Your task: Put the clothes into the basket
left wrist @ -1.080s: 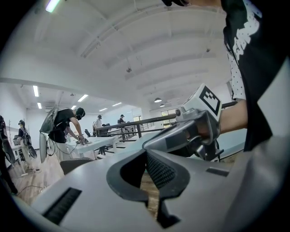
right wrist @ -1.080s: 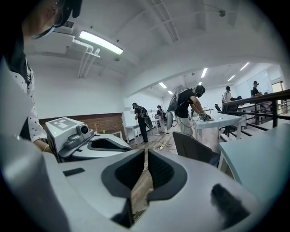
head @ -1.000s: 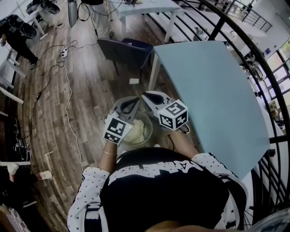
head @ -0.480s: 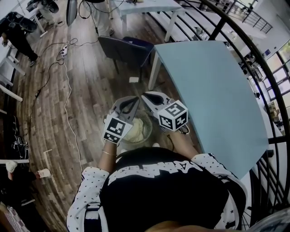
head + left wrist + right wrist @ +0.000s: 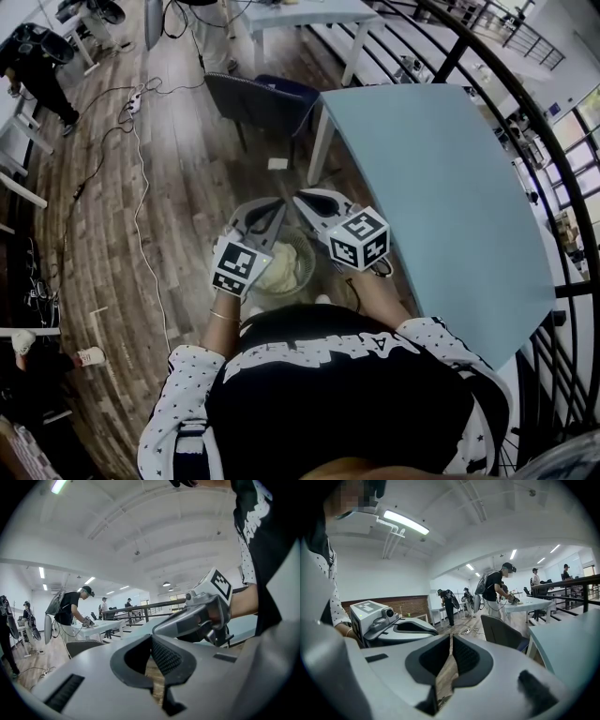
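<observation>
- Since pale clothes (image 5: 281, 273) are lying inside the basket (image 5: 310, 260), the job is looking finished (nothing else to collect is showing near the basket).
- Both hands are hovering side by side just above the basket, tilting slightly downward.
- Left gripper (image 5: 277, 209) and right gripper (image 5: 301, 201) are both staying clenched, gripping nothing.

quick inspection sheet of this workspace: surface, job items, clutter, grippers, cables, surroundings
surface: wood floor, light blue table at right, nothing seen on it
job's things: basket on floor below the grippers, pale clothes inside
clutter: small white item on floor near the chair
grippers: left gripper and right gripper above basket, jaws shut, empty
cables: white cable trailing across floor at left
surroundings: black railing, person at far desks
</observation>
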Motion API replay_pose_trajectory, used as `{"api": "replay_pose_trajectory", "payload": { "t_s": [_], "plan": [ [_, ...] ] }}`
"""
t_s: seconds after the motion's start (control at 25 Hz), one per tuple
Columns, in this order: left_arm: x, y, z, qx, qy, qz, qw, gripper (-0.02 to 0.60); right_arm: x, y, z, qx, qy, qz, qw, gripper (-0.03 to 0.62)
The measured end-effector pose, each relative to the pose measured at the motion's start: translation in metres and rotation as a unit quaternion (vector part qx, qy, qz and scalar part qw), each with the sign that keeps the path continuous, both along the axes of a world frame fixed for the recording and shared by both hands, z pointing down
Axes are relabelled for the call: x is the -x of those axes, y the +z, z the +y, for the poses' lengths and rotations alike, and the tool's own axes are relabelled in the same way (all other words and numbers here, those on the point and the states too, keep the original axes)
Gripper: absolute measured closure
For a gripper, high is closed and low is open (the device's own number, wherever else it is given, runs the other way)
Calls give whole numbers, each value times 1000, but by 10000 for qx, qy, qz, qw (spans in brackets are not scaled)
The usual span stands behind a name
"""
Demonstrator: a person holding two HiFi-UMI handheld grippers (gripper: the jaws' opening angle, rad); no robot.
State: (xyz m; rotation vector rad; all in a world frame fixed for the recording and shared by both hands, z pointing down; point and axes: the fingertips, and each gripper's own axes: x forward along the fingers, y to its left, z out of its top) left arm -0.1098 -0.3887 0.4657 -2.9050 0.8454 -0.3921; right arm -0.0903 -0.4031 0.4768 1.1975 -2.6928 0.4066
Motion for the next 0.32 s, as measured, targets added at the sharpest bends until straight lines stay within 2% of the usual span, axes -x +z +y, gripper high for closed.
{"api": "replay_pose_trajectory", "payload": {
  "t_s": [0.32],
  "plan": [
    [4,1,3,68,-10,-28,10000,568,5,0,4,65,-38,-16,10000,557]
  ]
}}
